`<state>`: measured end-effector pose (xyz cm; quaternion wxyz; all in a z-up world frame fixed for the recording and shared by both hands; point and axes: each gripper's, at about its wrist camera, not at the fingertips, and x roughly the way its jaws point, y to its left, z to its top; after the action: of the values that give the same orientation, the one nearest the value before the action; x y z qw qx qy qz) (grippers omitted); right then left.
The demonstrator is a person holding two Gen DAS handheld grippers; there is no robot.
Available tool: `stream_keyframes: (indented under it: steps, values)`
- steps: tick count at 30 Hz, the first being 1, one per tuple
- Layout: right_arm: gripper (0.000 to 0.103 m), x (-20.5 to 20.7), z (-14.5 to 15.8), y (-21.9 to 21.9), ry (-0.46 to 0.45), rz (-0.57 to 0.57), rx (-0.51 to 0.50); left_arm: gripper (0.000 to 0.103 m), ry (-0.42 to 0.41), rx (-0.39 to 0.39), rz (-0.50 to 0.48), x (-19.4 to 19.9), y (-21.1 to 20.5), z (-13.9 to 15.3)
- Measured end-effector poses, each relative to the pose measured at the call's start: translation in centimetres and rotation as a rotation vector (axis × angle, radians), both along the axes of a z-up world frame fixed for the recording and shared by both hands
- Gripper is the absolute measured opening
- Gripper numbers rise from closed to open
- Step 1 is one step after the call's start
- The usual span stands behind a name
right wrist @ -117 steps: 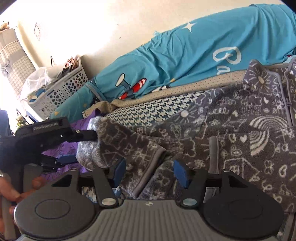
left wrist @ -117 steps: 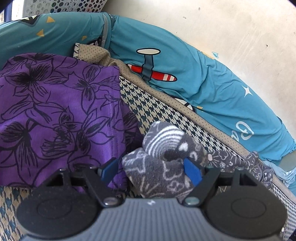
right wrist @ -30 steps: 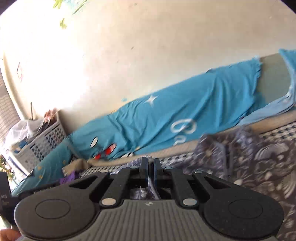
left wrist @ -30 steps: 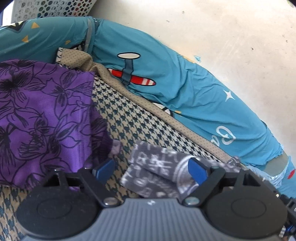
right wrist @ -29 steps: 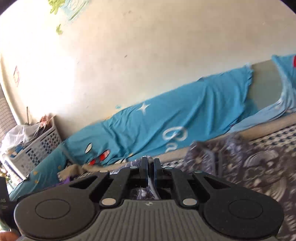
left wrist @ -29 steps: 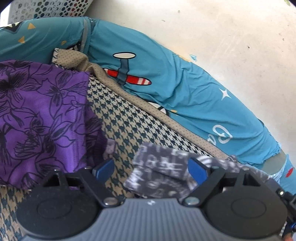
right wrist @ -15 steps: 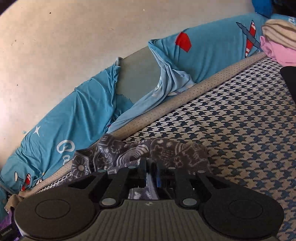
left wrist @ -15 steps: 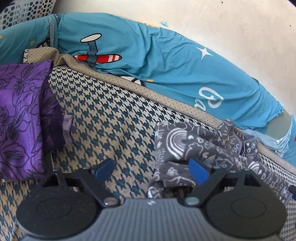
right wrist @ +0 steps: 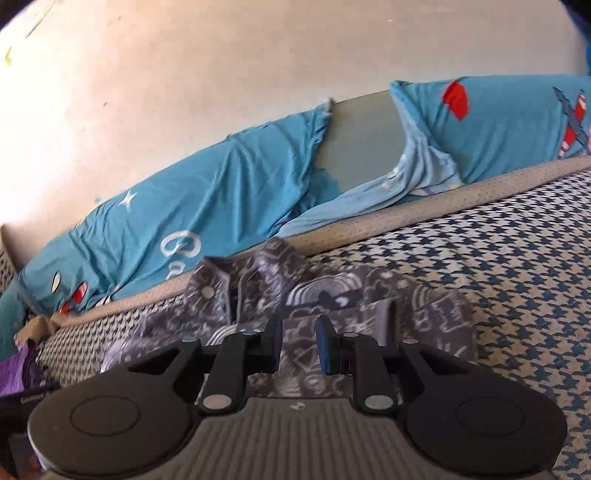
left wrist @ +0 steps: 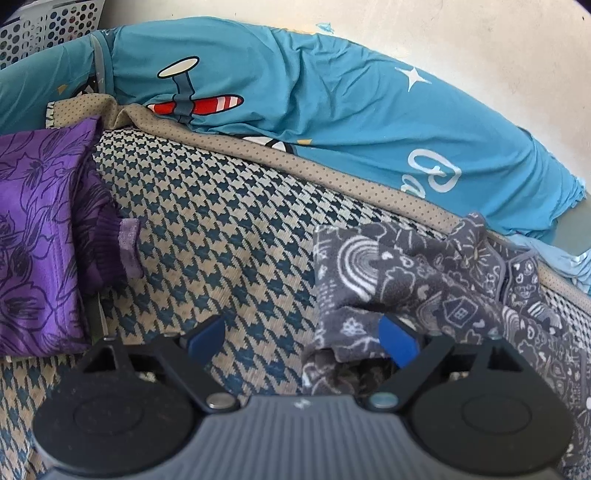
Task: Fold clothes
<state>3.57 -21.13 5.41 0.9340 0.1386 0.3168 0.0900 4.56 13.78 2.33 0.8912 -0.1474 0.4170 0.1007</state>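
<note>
— Between the blue pads of the left gripper [left wrist: 303,338], low in the left wrist frame, what lay there?

— Mostly bare houndstooth-patterned blue-and-beige mattress cover [left wrist: 229,229]. The jaws stood wide apart, holding nothing; only the right-hand pad touched the near edge of the grey fleece garment with white doodle print [left wrist: 413,280], which sat at lower right of that frame.

— And the right gripper [right wrist: 299,345]?

— Its jaws were parted by a narrow gap, with the same garment [right wrist: 332,295] lying behind them at frame centre. I judged nothing pinched, though blur made it hard to be sure.

— What could have gone wrong?

— My guess: the fleece was bunched and doubled over, so a closing pad might have caught two layers and dragged the fold crooked. The collar end near the beige dotted mattress border [left wrist: 332,177] could have slipped over the edge.

— Counts?

— Two grippers, one grey garment, one purple floral folded cloth [left wrist: 40,236] at the left edge, two teal aeroplane-print pillows [right wrist: 221,192], one white perforated laundry basket [left wrist: 48,33] at upper left.
</note>
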Motion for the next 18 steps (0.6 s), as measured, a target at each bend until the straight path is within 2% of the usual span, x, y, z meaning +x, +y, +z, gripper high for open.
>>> stream_keyframes:
  steps: [11,15,18]
  values:
    - [0.024,-0.8,-3.0,10.1,-0.001,0.365,-0.081,0.096,0.075,0.029,-0.005,0.0,0.8,-0.8]
    - [0.028,-1.1,-4.0,13.2,-0.022,0.460,-0.119,0.096,0.085,-0.031,0.023,-0.5,2.1,-1.1]
    - [0.029,-1.3,-4.7,15.2,-0.027,0.503,-0.152,0.096,0.071,-0.042,0.028,-0.8,2.6,-0.8]
